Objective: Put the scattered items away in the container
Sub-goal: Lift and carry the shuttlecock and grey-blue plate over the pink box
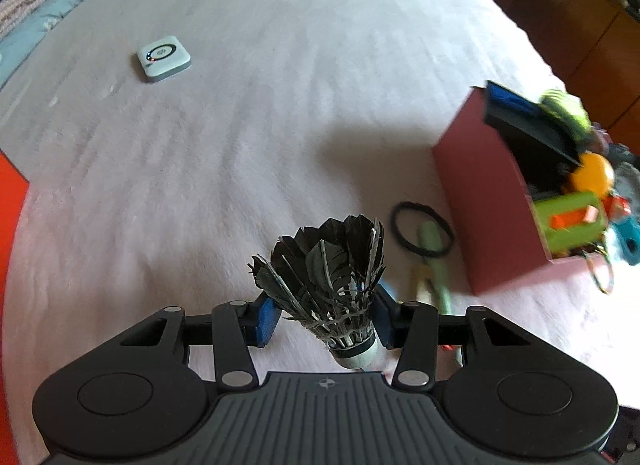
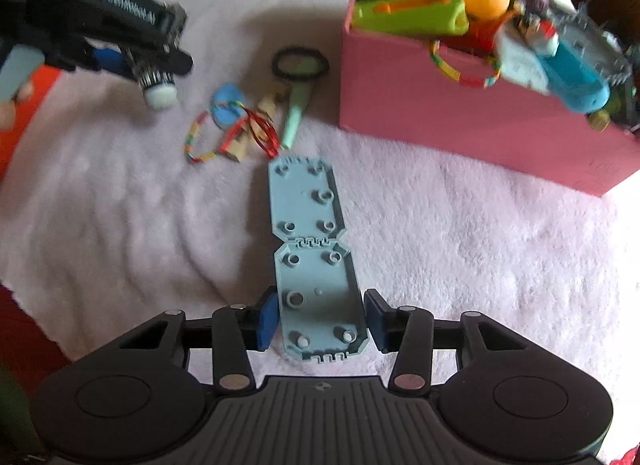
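left gripper (image 1: 326, 319): your jaws are clamped on a black-feathered shuttlecock with a white cork base (image 1: 340, 297), feathers pointing away from you, lifted clear of the pale pink fuzzy blanket (image 1: 240, 145).
right gripper (image 2: 320, 323): your blue pads sit on either side of a light blue hinged plastic plate with round studs (image 2: 312, 249); looks gripped at its near half, far half stretching ahead.
container: pink rectangular box (image 2: 460, 105), ahead-right of your right gripper, already piled with toys.
loose bits: black hair tie (image 2: 300, 63), mint green handle (image 2: 296, 113), striped bracelets (image 2: 208, 137), all ahead-left of your right gripper.
white square device (image 1: 163, 58): far ahead-left of your left gripper.
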Action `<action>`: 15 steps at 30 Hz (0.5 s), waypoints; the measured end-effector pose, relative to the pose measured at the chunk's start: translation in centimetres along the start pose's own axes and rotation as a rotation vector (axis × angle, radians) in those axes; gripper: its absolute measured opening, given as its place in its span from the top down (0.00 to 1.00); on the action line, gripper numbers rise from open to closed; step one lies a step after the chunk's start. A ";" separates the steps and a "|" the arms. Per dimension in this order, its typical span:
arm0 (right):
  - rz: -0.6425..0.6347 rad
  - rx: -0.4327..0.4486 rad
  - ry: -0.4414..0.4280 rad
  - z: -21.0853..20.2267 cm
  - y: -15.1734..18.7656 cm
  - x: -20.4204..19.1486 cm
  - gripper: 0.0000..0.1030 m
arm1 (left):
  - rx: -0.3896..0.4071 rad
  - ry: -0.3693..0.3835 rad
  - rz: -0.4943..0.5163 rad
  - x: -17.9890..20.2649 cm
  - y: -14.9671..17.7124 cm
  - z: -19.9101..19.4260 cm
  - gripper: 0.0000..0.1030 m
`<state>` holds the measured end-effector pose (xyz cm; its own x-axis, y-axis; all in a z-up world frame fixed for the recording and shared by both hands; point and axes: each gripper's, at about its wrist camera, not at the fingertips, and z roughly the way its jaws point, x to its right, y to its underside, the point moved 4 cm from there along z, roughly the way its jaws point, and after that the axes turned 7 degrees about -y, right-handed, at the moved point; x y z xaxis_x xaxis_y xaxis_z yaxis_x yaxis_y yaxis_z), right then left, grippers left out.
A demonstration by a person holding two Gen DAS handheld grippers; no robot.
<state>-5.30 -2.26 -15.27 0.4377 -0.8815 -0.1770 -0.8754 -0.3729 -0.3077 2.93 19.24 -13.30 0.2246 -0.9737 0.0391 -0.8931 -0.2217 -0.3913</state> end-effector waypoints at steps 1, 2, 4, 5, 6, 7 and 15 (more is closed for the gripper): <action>-0.002 0.011 -0.011 -0.7 -0.2 0.4 0.55 | 0.004 0.006 0.001 0.2 0.1 -0.6 0.54; -0.002 0.020 -0.024 -1.3 -0.6 0.7 0.56 | 0.009 0.012 0.002 0.5 0.2 -1.3 0.54; 0.010 0.034 -0.049 -2.0 -1.0 1.0 0.57 | 0.020 0.022 0.004 1.0 0.3 -2.4 0.54; 0.020 0.041 -0.062 -2.2 -1.4 1.1 0.58 | 0.026 0.027 0.004 1.2 0.4 -3.0 0.54; 0.032 0.047 -0.073 -2.7 -1.5 1.3 0.58 | 0.030 0.033 0.004 1.5 0.3 -3.5 0.54; 0.044 0.053 -0.082 -3.1 -1.5 1.5 0.59 | 0.035 0.040 0.003 1.8 0.3 -4.0 0.54; 0.148 0.081 -0.119 -7.7 -1.1 3.8 0.92 | 0.064 0.079 0.060 5.5 0.0 -7.5 0.54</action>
<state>-4.29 -7.46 -8.40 0.3307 -0.8828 -0.3335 -0.9148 -0.2130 -0.3432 1.27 13.53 -6.19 0.1382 -0.9867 0.0852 -0.8768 -0.1620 -0.4528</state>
